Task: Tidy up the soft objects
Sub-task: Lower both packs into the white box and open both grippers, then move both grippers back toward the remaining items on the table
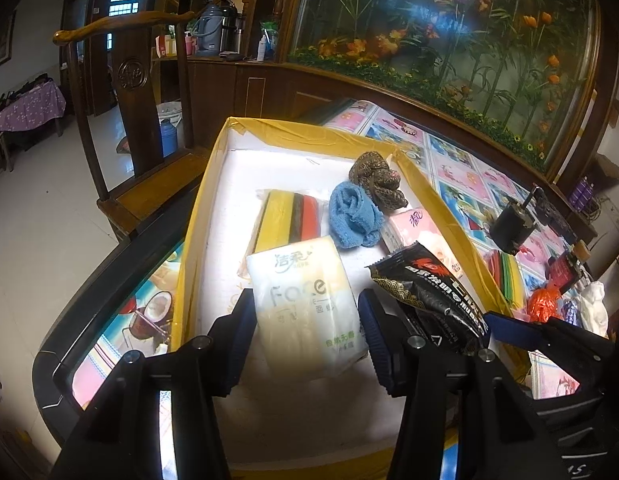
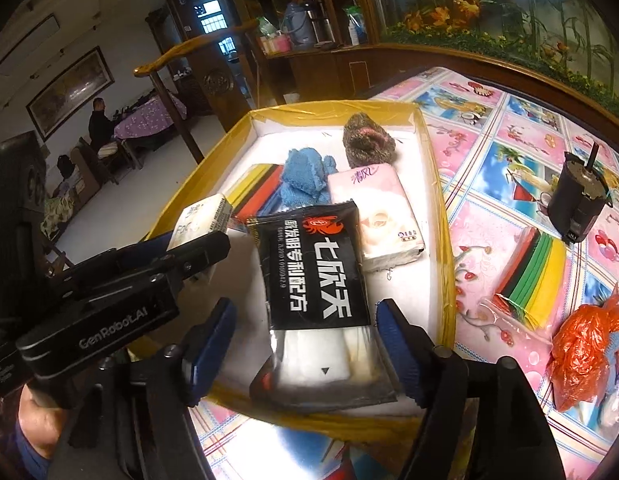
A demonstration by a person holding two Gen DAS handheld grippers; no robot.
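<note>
A shallow box with a yellow taped rim [image 1: 213,184] holds the soft things: a blue cloth [image 1: 353,216], a brown knitted bundle [image 1: 377,180], a pink tissue pack [image 1: 409,224] and a pack of coloured sheets [image 1: 289,216]. My left gripper [image 1: 305,340] is shut on a white tissue pack [image 1: 305,296] over the box's near end. My right gripper [image 2: 305,344] stands open around a black packet [image 2: 313,272] that lies on the box floor; a gap shows beside its left pad. In the right wrist view my left gripper [image 2: 197,236] holds the white pack [image 2: 205,212] tilted.
Outside the box, on the flowered tablecloth [image 2: 489,168], lie a second pack of coloured sheets [image 2: 533,268], an orange plastic bag [image 2: 585,348] and a black cylinder [image 2: 577,200]. A wooden chair [image 1: 137,80] stands beyond the table's left edge. A flower-filled glass case [image 1: 449,40] is behind.
</note>
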